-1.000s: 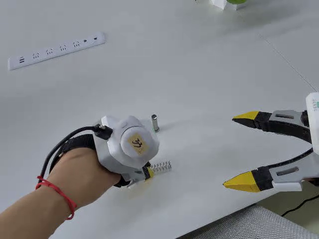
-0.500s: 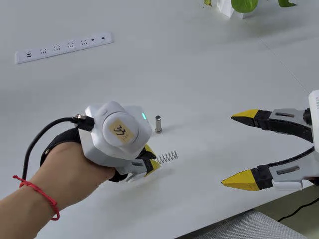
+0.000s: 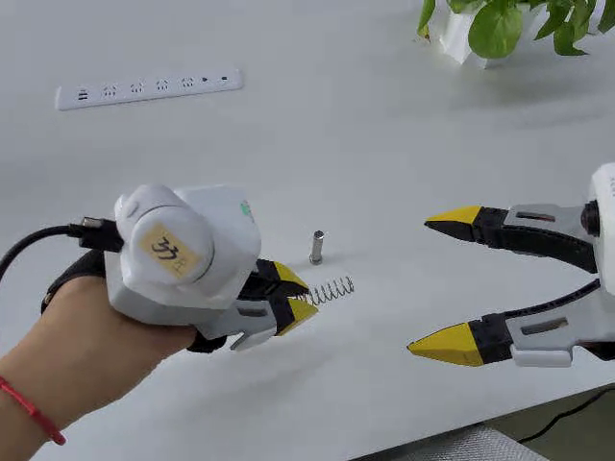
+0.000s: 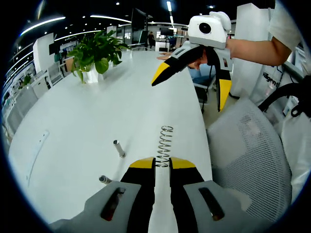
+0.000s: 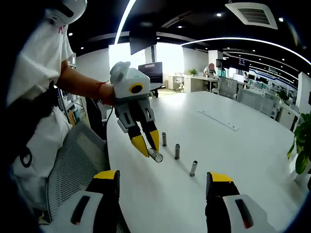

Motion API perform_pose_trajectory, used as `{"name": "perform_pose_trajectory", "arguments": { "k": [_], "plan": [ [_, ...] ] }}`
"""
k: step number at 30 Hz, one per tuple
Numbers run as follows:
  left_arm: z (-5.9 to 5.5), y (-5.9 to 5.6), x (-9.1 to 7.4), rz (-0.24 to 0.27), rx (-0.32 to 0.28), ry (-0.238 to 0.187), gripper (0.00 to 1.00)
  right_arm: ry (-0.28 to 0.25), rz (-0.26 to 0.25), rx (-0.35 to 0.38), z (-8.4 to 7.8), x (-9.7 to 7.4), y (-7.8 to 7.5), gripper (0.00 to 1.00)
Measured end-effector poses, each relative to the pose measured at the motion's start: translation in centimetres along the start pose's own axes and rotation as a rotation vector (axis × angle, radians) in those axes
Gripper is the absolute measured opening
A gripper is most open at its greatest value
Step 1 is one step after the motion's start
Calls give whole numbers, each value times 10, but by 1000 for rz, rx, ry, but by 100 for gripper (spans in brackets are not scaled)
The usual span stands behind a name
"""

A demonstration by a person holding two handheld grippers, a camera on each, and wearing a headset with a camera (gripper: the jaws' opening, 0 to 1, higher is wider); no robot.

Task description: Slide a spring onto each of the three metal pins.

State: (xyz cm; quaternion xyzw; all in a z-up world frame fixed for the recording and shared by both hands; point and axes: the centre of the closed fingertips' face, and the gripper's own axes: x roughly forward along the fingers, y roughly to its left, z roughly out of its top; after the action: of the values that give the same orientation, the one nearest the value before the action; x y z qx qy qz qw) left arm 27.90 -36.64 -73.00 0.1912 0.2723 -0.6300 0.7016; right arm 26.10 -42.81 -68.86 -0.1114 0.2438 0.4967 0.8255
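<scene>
My left gripper (image 3: 294, 296) is shut on one end of a small coil spring (image 3: 328, 290), which sticks out level to the right above the white table (image 3: 384, 134). In the left gripper view the spring (image 4: 164, 141) runs forward from between the yellow tips (image 4: 161, 162). A short metal pin (image 3: 317, 247) stands just behind the spring. The right gripper view has three upright pins (image 5: 164, 139) (image 5: 177, 151) (image 5: 194, 168) in a row, with the left gripper (image 5: 146, 141) and spring (image 5: 155, 155) in front of them. My right gripper (image 3: 443, 282) hovers open to the right, holding nothing.
A white power strip (image 3: 149, 88) lies at the table's far left. A potted plant (image 3: 500, 24) stands at the far right corner. A mesh office chair (image 4: 243, 160) sits beyond the table's near edge (image 3: 461, 427).
The left gripper has lifted the spring off the table and rolled over, so the spring now hangs in the air. The right gripper has hardly moved. The head camera shifted.
</scene>
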Motion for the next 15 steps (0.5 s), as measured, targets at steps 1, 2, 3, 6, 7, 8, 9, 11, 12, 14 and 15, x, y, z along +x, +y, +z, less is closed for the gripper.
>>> {"name": "perform_pose_trajectory", "arguments": {
  "k": [1, 2, 3, 6, 7, 8, 9, 11, 12, 14, 15],
  "plan": [
    [2, -2, -3, -4, 4, -18, 6, -4, 7, -7, 4, 1, 1, 69],
    [3, -2, -7, -2, -12, -33, 6, -8, 16, -10, 10, 3, 4, 67],
    [4, -2, -9, 0, -17, -43, 6, -10, 25, -9, 14, 4, 5, 66],
    [10, -5, -18, -5, -19, -95, 6, -18, 53, -23, 27, 9, 11, 59],
    [12, -6, -21, -7, -24, -115, 6, -16, 67, -28, 30, 11, 12, 57],
    [13, -7, -24, -9, -23, -127, 6, -14, 76, -32, 33, 13, 14, 55],
    [14, -8, -27, -10, -23, -141, 6, -19, 88, -45, 39, 16, 16, 54],
    [17, -10, -30, -10, -28, -162, 6, -16, 107, -54, 45, 19, 20, 50],
    [18, -10, -33, -9, -28, -171, 6, -12, 120, -67, 47, 21, 20, 49],
    [20, -10, -36, -8, -30, -191, 6, -3, 138, -81, 50, 24, 21, 45],
    [21, -10, -38, -10, -36, -201, 6, 8, 153, -90, 53, 26, 24, 43]
  ]
}}
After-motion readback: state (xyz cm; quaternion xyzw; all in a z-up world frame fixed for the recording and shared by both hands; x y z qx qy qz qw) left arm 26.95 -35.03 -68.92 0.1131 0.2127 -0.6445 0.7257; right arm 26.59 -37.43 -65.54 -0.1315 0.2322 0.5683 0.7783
